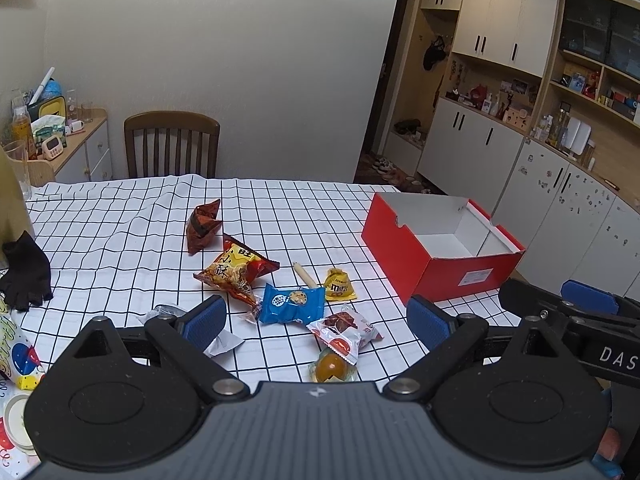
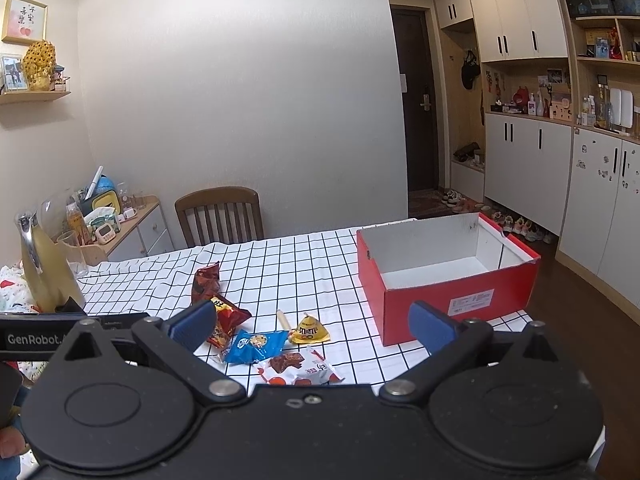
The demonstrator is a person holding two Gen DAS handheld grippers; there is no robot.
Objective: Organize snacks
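— Blue pads stand wide apart on both: the left tool (image 1: 316, 320) and the right tool (image 2: 314, 328) each hover empty over the near edge of the tabletop (image 1: 120, 232).

— And the snacks?

— Loose on the checked cloth. Nearest, a yellow jelly cup (image 1: 331, 366), half cut off by the left tool's body; then a white brownie packet (image 1: 344, 330), a blue cookie packet (image 1: 290, 302), a yellow M&M's bag (image 1: 339, 285), an orange-red crisp bag (image 1: 236, 270), and farthest, a dark red packet (image 1: 204, 226). The red box (image 1: 440, 248) sits open and empty to the right, well apart from the pile.

— Best first move?

— Probably the brownie packet: pinch a sealed edge, not the puffed middle, then carry it over the box rim before letting go.

— Anything unclear?

— A pale stick (image 1: 304, 274) beside the M&M's bag can't be identified, and a crumpled silver-white wrapper (image 1: 222, 342) lies partly behind the left pad.
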